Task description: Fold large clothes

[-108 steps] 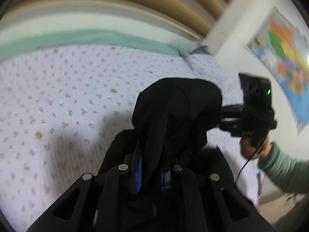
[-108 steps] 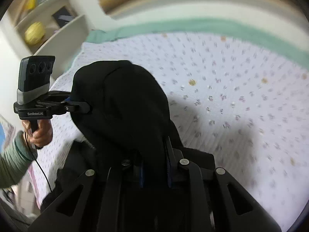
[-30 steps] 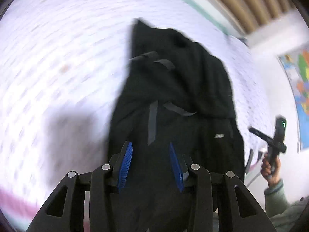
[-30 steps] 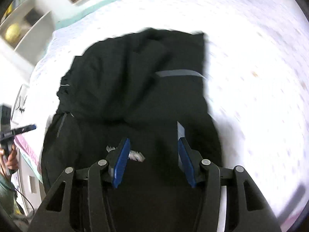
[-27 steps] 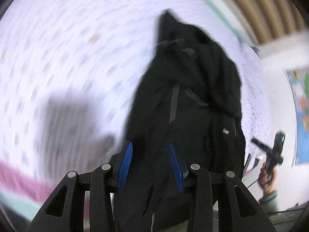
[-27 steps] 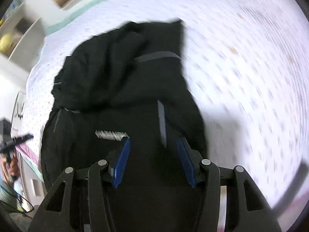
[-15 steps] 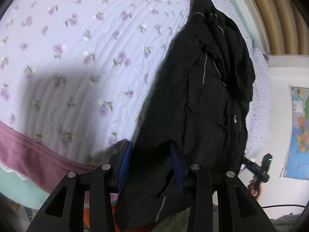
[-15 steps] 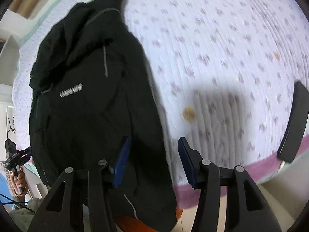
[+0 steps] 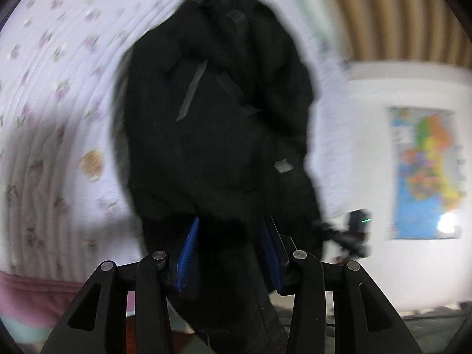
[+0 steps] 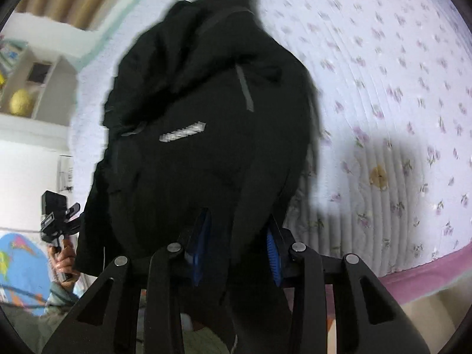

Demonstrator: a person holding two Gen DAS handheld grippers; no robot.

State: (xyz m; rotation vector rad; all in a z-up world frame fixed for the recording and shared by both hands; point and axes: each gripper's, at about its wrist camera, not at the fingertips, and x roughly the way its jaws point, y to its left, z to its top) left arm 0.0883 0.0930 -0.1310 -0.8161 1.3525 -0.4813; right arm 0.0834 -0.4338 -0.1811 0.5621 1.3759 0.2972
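Black linkage arms with silver screws carry blue-padded fingers (image 9: 186, 250); pale green sleeve (image 10: 56, 295).

I can't make out a single word here. On my right wrist view a pale printed logo (image 10: 182, 132) sits on the chest of the black jacket (image 10: 206, 153), left of centre in the frame, but it is smeared past reading. On my left wrist view a small grey tag (image 9: 282, 165) on the jacket is blank to my eye, and the wall map (image 9: 424, 174) at the right shows only colours, its lettering too small and blurred
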